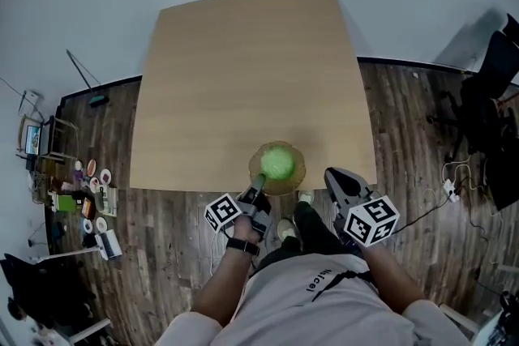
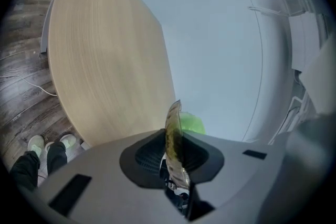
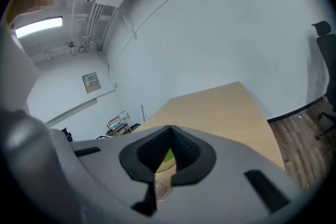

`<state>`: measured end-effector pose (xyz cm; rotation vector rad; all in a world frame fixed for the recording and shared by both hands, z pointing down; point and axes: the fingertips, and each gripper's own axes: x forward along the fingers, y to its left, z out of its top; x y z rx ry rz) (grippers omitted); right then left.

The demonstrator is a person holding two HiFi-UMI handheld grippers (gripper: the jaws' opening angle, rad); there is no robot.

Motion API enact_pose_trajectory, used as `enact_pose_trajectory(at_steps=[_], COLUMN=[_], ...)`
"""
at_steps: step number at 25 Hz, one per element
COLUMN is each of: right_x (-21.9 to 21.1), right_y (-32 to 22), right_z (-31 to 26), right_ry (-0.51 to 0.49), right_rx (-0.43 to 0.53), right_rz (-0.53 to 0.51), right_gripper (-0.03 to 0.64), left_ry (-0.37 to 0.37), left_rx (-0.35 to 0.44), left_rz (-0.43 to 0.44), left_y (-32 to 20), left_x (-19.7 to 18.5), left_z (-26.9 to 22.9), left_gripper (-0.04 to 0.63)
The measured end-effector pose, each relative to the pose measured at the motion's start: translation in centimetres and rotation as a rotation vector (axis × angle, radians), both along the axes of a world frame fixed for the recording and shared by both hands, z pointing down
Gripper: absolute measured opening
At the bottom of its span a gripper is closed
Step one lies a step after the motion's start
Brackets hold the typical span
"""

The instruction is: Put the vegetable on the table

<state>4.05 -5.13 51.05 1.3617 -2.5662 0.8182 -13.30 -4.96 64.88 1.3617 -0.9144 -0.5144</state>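
Noting left gripper [image 1: 258, 184] fingers clamped on rim of amber bowl [image 1: 298, 174]; green vegetable [image 1: 278, 162] inside bowl, at near edge of table [image 1: 243, 77]. Recording right gripper [image 1: 331, 173] fingers together, empty, near bowl.

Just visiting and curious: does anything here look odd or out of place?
One thing: the see-through bowl with the green vegetable is right at the near edge of the table, pinched by its rim in the left hand-held gripper; whether it overhangs is unclear.
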Motion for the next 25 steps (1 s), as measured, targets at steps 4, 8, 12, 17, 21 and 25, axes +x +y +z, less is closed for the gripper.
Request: enact_pose_trajectory(at_steps=[4, 8, 12, 17, 21, 25], right_x=[-0.7, -0.9, -0.9, -1.5, -2.1, -1.8], right_y=[-3.7, -7.6, -10.6, -12.7, -13.4, -13.1], right_z=[0.7, 1.6, 3.1, 5.4, 7.0, 8.1], right_ry=[-0.01, -0.02, -0.034, -0.016, -0.01, -0.005], right_rx=[-0.007, -0.017, -0.036, -0.066, -0.103, -0.13], right_rz=[-0.034, -0.073, -0.118, -0.163, -0.166, -0.152], right_gripper=[0.014, 0.014, 0.014, 0.014, 0.014, 0.014], left_ry=[-0.009, -0.023, -0.053, -0.086, -0.084, -0.076], left_rx=[-0.004, -0.001, -0.015, -0.033, -0.065, -0.078], left_rz=[-0.023, -0.049, -0.098, -0.144, -0.171, -0.186], left_y=[-2.7, -5.8, -8.0, -9.7, -10.5, -10.7], left_x=[-0.2, -0.4, -0.8, -1.0, -1.2, -1.2], left_z=[1.3, 2.3, 3.8, 5.9, 8.2, 9.8], left_gripper=[0.061, 0.061, 0.061, 0.063, 0.064, 0.066])
